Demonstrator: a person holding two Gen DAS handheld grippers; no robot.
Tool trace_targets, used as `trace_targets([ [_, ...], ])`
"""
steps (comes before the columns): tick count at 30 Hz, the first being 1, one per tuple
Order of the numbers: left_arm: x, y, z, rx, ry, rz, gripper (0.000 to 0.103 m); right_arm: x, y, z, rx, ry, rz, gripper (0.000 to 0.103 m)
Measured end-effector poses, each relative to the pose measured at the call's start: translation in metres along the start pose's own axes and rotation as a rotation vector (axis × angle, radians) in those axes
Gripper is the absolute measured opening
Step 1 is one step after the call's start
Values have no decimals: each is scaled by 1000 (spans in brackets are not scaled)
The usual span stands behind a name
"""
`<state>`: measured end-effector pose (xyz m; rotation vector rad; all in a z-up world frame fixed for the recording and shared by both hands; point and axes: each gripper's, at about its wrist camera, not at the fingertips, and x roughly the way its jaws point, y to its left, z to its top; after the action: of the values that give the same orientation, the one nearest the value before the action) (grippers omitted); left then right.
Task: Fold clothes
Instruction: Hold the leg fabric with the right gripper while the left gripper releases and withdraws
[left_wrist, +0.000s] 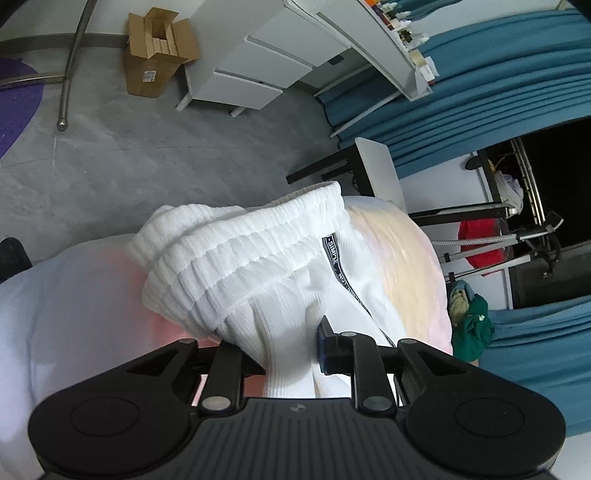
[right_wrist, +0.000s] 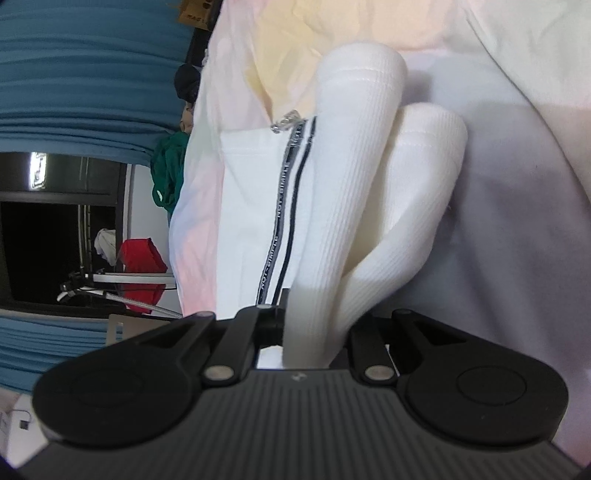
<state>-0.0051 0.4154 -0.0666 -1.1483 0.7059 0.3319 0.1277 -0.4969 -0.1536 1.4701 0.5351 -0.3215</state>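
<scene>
White ribbed trousers with an elastic waistband and a dark lettered side stripe lie bunched on a pastel pink-and-yellow cloth covering the table. In the left wrist view, my left gripper has a thick fold just below the waistband between its fingers, and the blue pad touches the fabric. In the right wrist view, my right gripper is shut on two rolled leg folds of the trousers, which rise up and away from the fingers. The striped panel lies flat to the left of them.
Beyond the table are grey floor, an open cardboard box and a white drawer unit. Teal curtains hang on the right. A green garment hangs at the table's edge, with a red bundle and a metal stand behind it.
</scene>
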Motion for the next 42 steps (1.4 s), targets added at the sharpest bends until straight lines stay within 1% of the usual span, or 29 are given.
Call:
trace_targets([
  [3,-5,-7,-6,64,-9,9,29,-1,-1,-1,3,-4,3,14],
  [4,-7,-10,-9,91,-13,19,37,-1,1,-2,-12,-11,0,14],
  [5,-9,-13,-11,119,-16,30,41,-1,4,-3,-29,-18,-4,14],
  [7,-17,-19,-18,180,-21,55,44,0,6,-4,-43,-23,-8,14],
  [8,-22,-23,-22,212,-24,68,49,0,7,-4,-50,-24,-9,14],
  [10,-33,-37,-30,288,-27,87,53,2,5,-2,-38,-16,-8,14],
  [11,-39,-44,-35,326,-28,96,53,3,4,-1,-31,-12,-8,14],
  [12,-46,-54,-41,383,-36,104,53,3,2,0,-17,-7,0,14],
  [13,-54,-65,-48,445,-46,111,56,3,1,0,-1,-2,9,14],
  [14,-60,-75,-54,494,-54,109,59,3,0,0,9,2,16,14],
  [16,-70,-94,-68,581,-59,96,59,3,1,0,15,4,23,14],
  [18,-72,-115,-82,652,-62,78,59,2,2,-1,7,2,22,14],
  [21,-69,-142,-112,738,-88,19,64,2,5,-1,-5,-2,21,14],
  [24,-46,-162,-147,779,-53,-33,65,2,5,-1,-14,-2,20,14],
  [26,-22,-175,-171,804,-23,-59,65,2,5,-1,-31,-1,20,15],
  [31,39,-204,-224,876,29,-64,65,3,8,-1,-70,-9,11,15],
  [34,68,-216,-254,917,62,-92,65,4,10,-2,-103,-12,-4,15],
  [36,86,-218,-269,924,87,-111,65,6,10,-1,-114,-10,-13,15],
  [38,107,-213,-285,946,97,-94,65,8,8,0,-108,-6,-12,16],
  [41,132,-202,-299,1007,73,-50,65,10,4,2,-83,0,-4,16],
  [42,135,-199,-302,1022,63,-53,65,11,2,2,-77,1,0,17],
])
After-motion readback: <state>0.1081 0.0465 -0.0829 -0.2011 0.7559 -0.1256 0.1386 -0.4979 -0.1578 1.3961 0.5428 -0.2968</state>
